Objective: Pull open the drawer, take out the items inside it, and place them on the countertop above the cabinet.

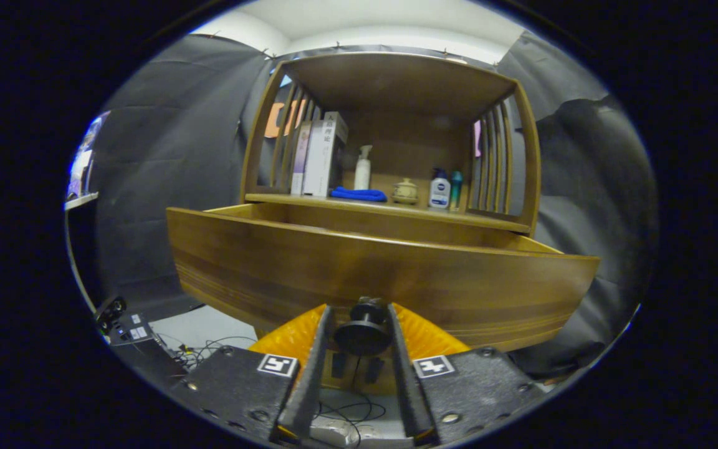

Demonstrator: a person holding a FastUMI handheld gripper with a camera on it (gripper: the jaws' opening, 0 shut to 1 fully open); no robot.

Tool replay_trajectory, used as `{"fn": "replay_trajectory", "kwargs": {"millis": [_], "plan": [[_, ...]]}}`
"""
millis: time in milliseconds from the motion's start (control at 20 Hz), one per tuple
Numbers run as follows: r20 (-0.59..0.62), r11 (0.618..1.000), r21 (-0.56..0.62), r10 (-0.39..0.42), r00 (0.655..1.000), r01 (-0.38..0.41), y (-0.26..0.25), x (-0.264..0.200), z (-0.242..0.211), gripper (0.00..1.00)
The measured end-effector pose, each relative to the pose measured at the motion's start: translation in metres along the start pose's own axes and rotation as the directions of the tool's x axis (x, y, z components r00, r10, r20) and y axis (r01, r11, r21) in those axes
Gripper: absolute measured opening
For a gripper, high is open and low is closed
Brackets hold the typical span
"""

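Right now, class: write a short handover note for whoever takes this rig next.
Gripper: jaws closed on the drawer knob.
Drawer: pulled out from under the countertop; its inside is hidden behind the front panel.
Countertop holds books, a blue cloth, a small pot and bottles.
Done: drawer open.
Left: release the knob, lift out whatever is inside, set it on the countertop.

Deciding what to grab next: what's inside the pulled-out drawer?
The drawer is open, but its tall front panel hides the contents, showing just a strip of inner wall. The gripper has its fingers closed on the drawer knob, below the rim.
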State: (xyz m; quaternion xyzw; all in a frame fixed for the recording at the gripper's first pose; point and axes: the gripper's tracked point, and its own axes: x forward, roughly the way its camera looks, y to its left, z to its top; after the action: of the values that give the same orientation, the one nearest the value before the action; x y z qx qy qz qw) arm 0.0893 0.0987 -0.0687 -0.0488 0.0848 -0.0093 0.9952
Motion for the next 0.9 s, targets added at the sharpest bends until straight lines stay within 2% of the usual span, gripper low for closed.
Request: {"fn": "replay_trajectory", "kwargs": {"millis": [100,150,300,400,500,700,800,900], "plan": [[0.059,1.000,-0.007,0.003,0.998,-0.003,-0.004,-0.009,0.019,0.88],[0.101,1.000,-0.019,-0.002,0.995,0.004,-0.007,-0.016,0.035,0.94],[0.239,0.998,-0.058,-0.010,0.971,0.024,-0.021,-0.032,0.101,0.94],[0.246,0.997,-0.068,-0.007,0.969,0.024,-0.033,-0.022,0.134,0.94],[0.186,0.997,-0.072,-0.007,0.982,0.021,-0.047,0.001,0.149,0.94],[-0.038,0.997,-0.079,0.024,0.999,-0.027,-0.054,0.052,0.138,0.94],[-0.150,0.996,-0.075,0.039,0.988,-0.051,-0.051,0.072,0.128,0.94],[-0.281,0.996,-0.051,0.059,0.958,-0.076,-0.043,0.087,0.113,0.94]]}}
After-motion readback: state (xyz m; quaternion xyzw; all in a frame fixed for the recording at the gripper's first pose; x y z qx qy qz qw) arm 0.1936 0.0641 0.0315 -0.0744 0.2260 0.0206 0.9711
